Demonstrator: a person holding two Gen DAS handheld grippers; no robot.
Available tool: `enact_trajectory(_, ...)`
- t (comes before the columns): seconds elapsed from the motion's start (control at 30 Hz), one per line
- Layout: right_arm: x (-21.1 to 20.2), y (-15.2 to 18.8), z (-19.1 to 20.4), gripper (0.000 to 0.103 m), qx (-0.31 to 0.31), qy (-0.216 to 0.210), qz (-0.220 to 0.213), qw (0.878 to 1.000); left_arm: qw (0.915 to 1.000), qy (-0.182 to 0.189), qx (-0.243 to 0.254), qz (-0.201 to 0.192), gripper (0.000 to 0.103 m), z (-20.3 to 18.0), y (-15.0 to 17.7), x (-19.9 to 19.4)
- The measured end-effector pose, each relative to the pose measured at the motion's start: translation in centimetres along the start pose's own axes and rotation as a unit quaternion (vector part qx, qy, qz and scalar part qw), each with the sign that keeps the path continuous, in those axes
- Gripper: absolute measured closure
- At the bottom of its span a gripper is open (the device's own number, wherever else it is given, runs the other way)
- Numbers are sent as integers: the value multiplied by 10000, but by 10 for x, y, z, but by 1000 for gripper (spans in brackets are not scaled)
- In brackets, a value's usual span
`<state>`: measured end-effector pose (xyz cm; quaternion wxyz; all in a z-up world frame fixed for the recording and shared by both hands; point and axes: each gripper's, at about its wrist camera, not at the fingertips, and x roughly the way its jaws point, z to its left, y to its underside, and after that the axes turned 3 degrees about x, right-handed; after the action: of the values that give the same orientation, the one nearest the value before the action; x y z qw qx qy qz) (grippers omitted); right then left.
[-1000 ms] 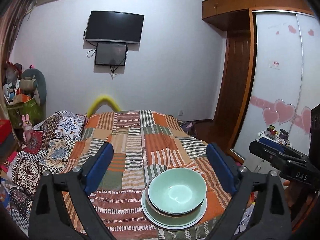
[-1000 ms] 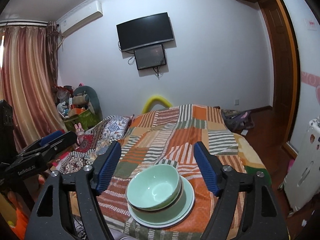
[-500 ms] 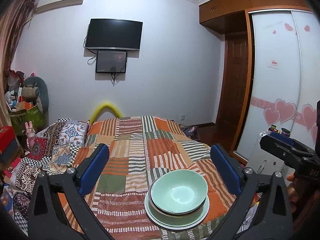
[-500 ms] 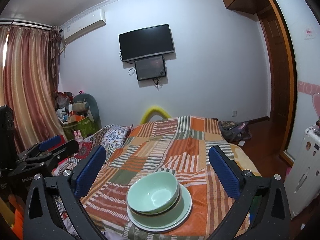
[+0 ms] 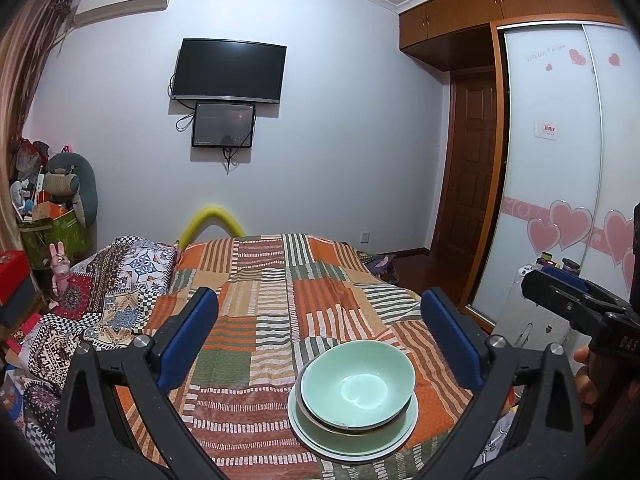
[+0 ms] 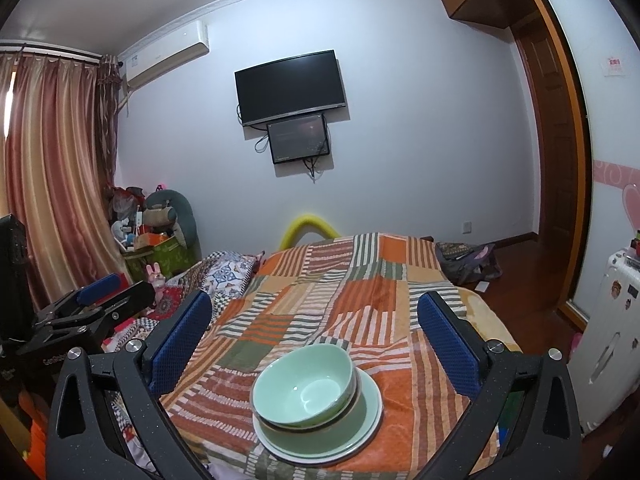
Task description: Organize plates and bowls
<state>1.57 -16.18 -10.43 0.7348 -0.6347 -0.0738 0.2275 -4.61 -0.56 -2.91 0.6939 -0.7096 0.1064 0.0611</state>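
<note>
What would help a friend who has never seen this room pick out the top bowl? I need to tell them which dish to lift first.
Find the bed under the orange striped patchwork blanket. At its near end sits one stack of pale green dishes on a plate. The top bowl is the uppermost, deepest piece, nested in a second bowl.

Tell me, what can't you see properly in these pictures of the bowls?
- How many dishes are stacked: the top bowl covers those under it, both views.
- The plate underside: hidden by the bedspread.
- The red label on the wardrobe: too small, left view.
- The right gripper fingers: cut off, left view.
</note>
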Motion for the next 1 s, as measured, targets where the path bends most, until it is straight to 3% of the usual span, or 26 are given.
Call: enact_trajectory(1.0,-5,-2,2,0,-32,-42,-29,10000,10000,57,-21,-5,0,-3,2,-1)
